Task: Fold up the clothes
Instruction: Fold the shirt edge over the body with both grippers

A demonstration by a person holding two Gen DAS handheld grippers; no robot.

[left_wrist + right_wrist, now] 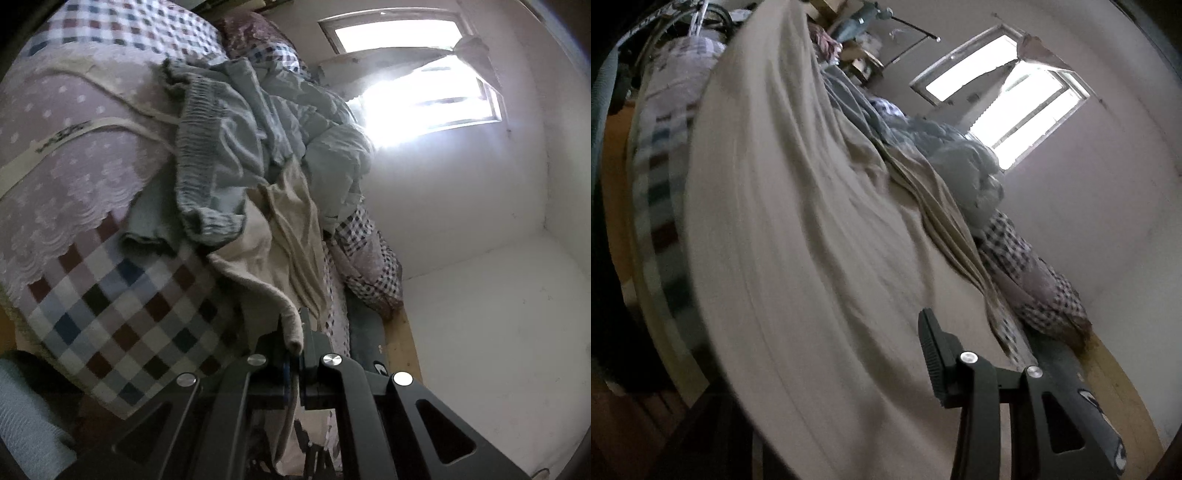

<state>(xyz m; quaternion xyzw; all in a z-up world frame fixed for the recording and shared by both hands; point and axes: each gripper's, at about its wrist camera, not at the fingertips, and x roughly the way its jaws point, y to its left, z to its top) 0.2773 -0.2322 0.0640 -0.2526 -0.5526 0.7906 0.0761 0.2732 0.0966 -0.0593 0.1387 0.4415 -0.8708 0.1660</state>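
Observation:
A cream garment (284, 229) lies on the bed and trails toward me. My left gripper (295, 332) is shut on its rolled edge, which hangs between the fingers. In the right wrist view the same cream garment (798, 221) fills most of the picture, blurred and stretched close to the camera. Of my right gripper (886, 321) only the right finger (932, 350) shows, its ribbed pad bare and standing clear of the cloth. The other finger is hidden under the cloth.
A heap of blue-grey clothes (221, 147) lies on the checked quilt (122, 295). A checked pillow (369, 266) sits against the white wall, by the wooden bed frame (400, 343). A bright window (424, 99) is behind. Shelves with clutter (857, 44) stand at the back.

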